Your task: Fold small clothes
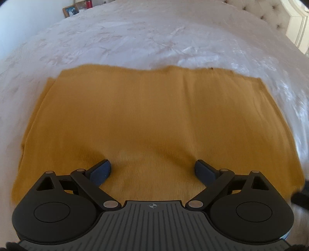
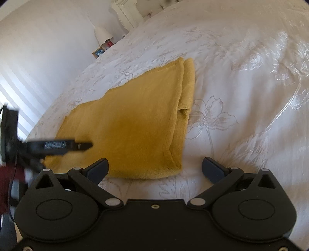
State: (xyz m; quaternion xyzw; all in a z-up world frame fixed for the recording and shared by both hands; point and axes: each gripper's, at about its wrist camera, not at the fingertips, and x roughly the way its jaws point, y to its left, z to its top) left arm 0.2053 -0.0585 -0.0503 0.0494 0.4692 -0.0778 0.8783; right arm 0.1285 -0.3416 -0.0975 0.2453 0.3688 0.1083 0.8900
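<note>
A mustard-yellow knit garment [image 1: 146, 115] lies folded flat on a white bedspread [image 1: 135, 38]. My left gripper [image 1: 152, 170] is open, hovering over the garment's near edge with nothing between its fingers. In the right wrist view the same garment [image 2: 135, 119] lies folded, with doubled layers along its right side. My right gripper [image 2: 155, 168] is open and empty, just in front of the garment's near right corner. The left gripper [image 2: 58, 146] shows blurred at the left of the right wrist view, over the garment's near left part.
The white flower-patterned bedspread [image 2: 241, 96] spreads wide to the right and beyond the garment. A tufted headboard [image 1: 260, 11] is at the far right. A nightstand with a picture frame [image 2: 98, 52], a red candle [image 2: 109, 42] and a white lamp stands beyond the bed.
</note>
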